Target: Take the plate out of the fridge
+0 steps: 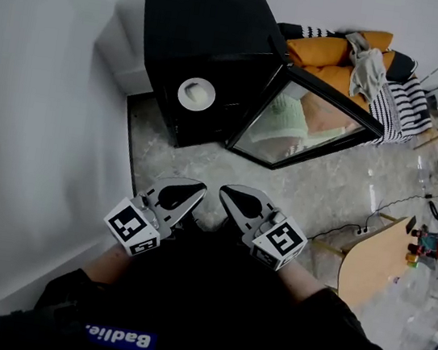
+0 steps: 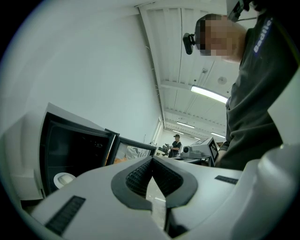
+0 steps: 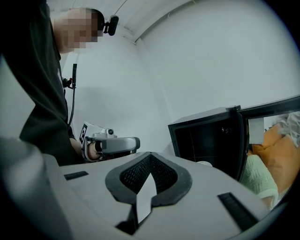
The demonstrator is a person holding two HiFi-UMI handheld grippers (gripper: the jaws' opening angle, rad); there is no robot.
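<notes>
**Grey marbled floor with an open black fridge on it**

A pale grey, marbled floor (image 1: 204,168) is seen from steeply above. A small black fridge (image 1: 201,21) is stood directly on it, set close against a white wall (image 1: 34,102). Its glass-fronted door (image 1: 308,122) is swung open over the floor. Inside the dark compartment a white round plate (image 1: 196,93) is laid flat on a low surface; whether this is a shelf or the compartment's bottom cannot be told. Beyond the door, orange cushions (image 1: 335,53) and a black-and-white striped cloth (image 1: 405,104) are heaped on the floor. A thin cable (image 1: 385,207) is trailed across it toward a light wooden table (image 1: 373,262).
</notes>
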